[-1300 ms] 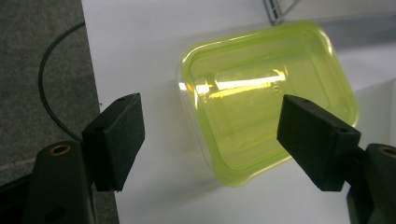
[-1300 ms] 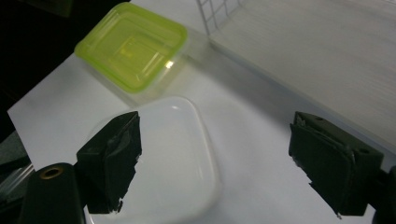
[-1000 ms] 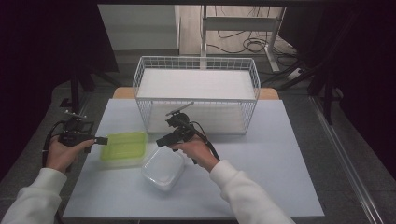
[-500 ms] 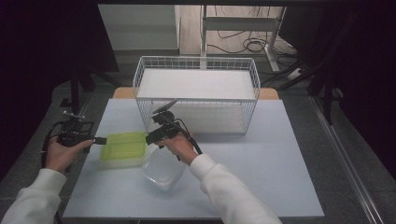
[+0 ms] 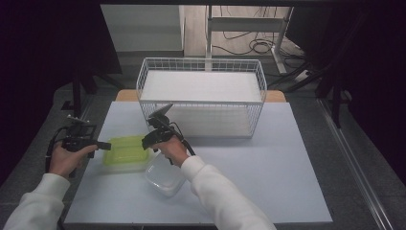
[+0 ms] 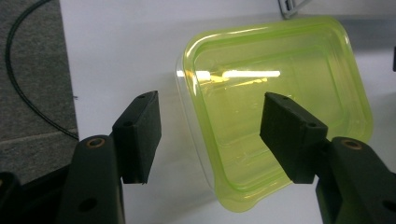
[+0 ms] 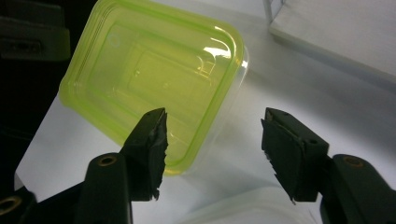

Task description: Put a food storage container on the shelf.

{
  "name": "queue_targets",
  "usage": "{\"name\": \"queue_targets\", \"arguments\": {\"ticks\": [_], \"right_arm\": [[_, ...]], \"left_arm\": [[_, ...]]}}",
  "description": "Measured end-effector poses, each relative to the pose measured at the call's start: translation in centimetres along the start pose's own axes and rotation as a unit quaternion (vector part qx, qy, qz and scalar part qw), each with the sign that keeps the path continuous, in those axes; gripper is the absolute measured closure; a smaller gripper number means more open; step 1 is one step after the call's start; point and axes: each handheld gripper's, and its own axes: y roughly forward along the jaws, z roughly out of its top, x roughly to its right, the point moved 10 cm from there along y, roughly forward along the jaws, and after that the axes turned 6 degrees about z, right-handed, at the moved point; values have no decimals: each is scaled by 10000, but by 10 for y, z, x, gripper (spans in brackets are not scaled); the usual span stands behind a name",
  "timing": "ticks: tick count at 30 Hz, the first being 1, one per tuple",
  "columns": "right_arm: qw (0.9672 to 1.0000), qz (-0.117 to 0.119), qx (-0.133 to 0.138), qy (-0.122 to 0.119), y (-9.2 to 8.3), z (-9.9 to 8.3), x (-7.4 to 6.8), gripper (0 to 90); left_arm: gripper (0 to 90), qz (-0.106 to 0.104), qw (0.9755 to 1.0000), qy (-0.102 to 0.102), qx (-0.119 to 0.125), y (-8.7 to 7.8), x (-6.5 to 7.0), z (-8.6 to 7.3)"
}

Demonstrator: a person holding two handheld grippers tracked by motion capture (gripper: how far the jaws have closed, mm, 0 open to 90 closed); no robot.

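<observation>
Since a second ago my right gripper (image 5: 147,142) has swung leftward from above the clear tub toward the green one, while my left gripper (image 5: 106,145) has stayed at that tub's far side. I now see the green-lidded container (image 5: 125,152) lying between my two grippers on the white table (image 5: 268,163), its yellow-green lid (image 6: 275,107) seated on a clear base whose rim peeks out along one edge. I cannot make out anything inside it through the tinted lid.

In the left gripper view my jaws stand wide apart with nothing between the pads: the left pad is over bare table just beside the container's edge, the right pad is over the lid. In the right gripper view the jaws (image 7: 210,149) are likewise spread and empty, the left pad over the lid's near corner, the right pad over bare table beside it. I cannot tell whether any pad touches the lid.

Just behind my right hand (image 5: 171,149), toward me, sits the clear tub (image 5: 163,175), open-topped and lidless, with nothing visible in it. Beyond my right gripper stands the white wire basket (image 5: 201,64), holding what looks like a flat white slab (image 5: 201,86) across its floor
</observation>
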Motion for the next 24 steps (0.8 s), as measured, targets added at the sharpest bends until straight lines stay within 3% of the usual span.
{"name": "queue_targets", "arguments": {"ticks": [2, 16, 24], "right_arm": [[9999, -4, -29, 114, 4, 1, 3, 429], [9993, 150, -189, 295, 20, 0, 6, 478], [9979, 383, -271, 452, 25, -2, 1, 535]], "left_arm": [[389, -30, 10000, -10, -48, 2, 0, -1], [432, -253, 9992, -257, -157, 14, -2, -2], [476, -405, 9980, -397, -266, 19, -2, -7]]}}
